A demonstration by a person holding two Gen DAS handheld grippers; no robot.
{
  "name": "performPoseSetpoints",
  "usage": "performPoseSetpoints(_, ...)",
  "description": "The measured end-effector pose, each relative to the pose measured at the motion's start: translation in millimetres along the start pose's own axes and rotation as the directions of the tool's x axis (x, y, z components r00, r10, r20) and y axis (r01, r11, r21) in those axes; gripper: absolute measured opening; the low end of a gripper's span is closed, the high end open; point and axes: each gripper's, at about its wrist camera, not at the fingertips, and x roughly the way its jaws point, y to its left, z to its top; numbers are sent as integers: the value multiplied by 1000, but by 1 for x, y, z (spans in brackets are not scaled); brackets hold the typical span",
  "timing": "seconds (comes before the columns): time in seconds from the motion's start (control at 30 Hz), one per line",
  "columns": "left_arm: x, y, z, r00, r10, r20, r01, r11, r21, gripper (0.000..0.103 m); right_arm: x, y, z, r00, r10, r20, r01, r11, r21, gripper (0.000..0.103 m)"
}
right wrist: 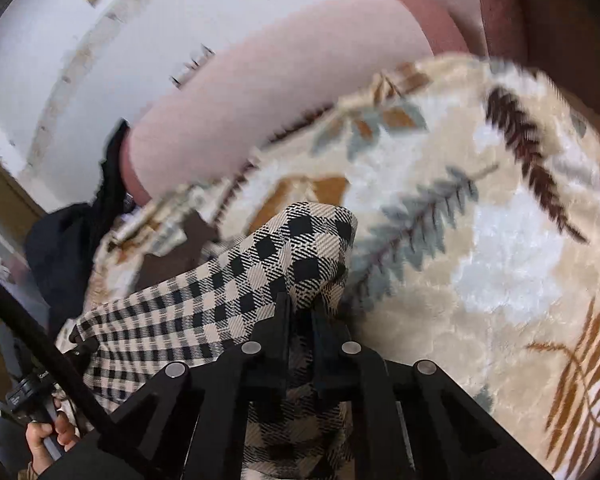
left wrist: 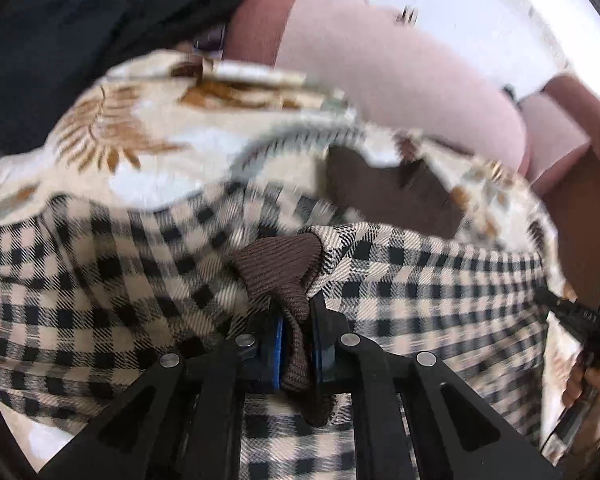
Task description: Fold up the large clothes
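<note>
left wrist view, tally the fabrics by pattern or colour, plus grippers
Checked cloth: 1, the black-and-beige checked garment
Brown knit: 1, the ribbed trim pinched in the left gripper
Leaf print: 1, the cream blanket
Pink: 1, the cushion
Dark cloth: 1, the black pile
Grippers: 2, counting the right gripper at the edge
Total: 7

White wall (right wrist: pixel 60 92) behind; pink cushion (right wrist: pixel 260 100); leaf-patterned plush blanket (right wrist: pixel 500 248).
</note>
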Motion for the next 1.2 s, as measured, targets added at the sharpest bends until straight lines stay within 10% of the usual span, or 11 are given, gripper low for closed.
performPoseSetpoints(0.17, 10, 9, -7, 999, -10, -32, 9, 1000, -21, 14, 18, -12, -8, 998, -11, -65, 9, 1000, -29, 15)
performPoseSetpoints(0.3, -3, 13, -10, 998, -48, -42, 48, 999, -5, 41, -14, -19, -17, 997, 80, -22, -79, 997, 15, 79)
performPoseSetpoints(0.37, -9, 14, -17, 997, -66, -31, 65, 998, -16, 64, -22, -21, -26, 996, 87, -32, -86, 996, 6, 79)
performPoseSetpoints(0.5, -1, -1, -24, 999, 1, -43, 1, 999, 47, 62, -8, -28, -49, 991, 61, -123, -58, 998, 30, 70)
performPoseSetpoints(0.53, 0, -6, -25, 999, 26, -40, -22, 997, 76, 36, -7, -24, -52, 993, 29, -117, -28, 1000, 3, 62)
performPoseSetpoints(0.57, 1, -11, -25, 998, 39, -54, -34, 994, 105, 11, -6, -18, -52, 993, -17, -114, 12, 999, -43, 27)
performPoseSetpoints(0.6, 0, -12, -25, 998, 26, -63, -20, 995, 100, 11, -7, -16, -50, 991, -13, -132, 8, 999, -45, 8)
performPoseSetpoints(0.93, -9, -9, -38, 998, 48, -31, -44, 993, 114, 17, -3, -13, -54, 990, -90, -106, 76, 988, -131, 10)
performPoseSetpoints(1.07, -27, -2, -36, 1000, -1, -15, 2, 998, 62, 53, -25, -6, -51, 989, -143, -40, 137, 983, -124, 59)
performPoseSetpoints(1.2, -54, 0, -41, 1000, -12, 19, 11, 999, 50, 56, -56, 30, -50, 993, -112, 36, 117, 971, -206, 59)
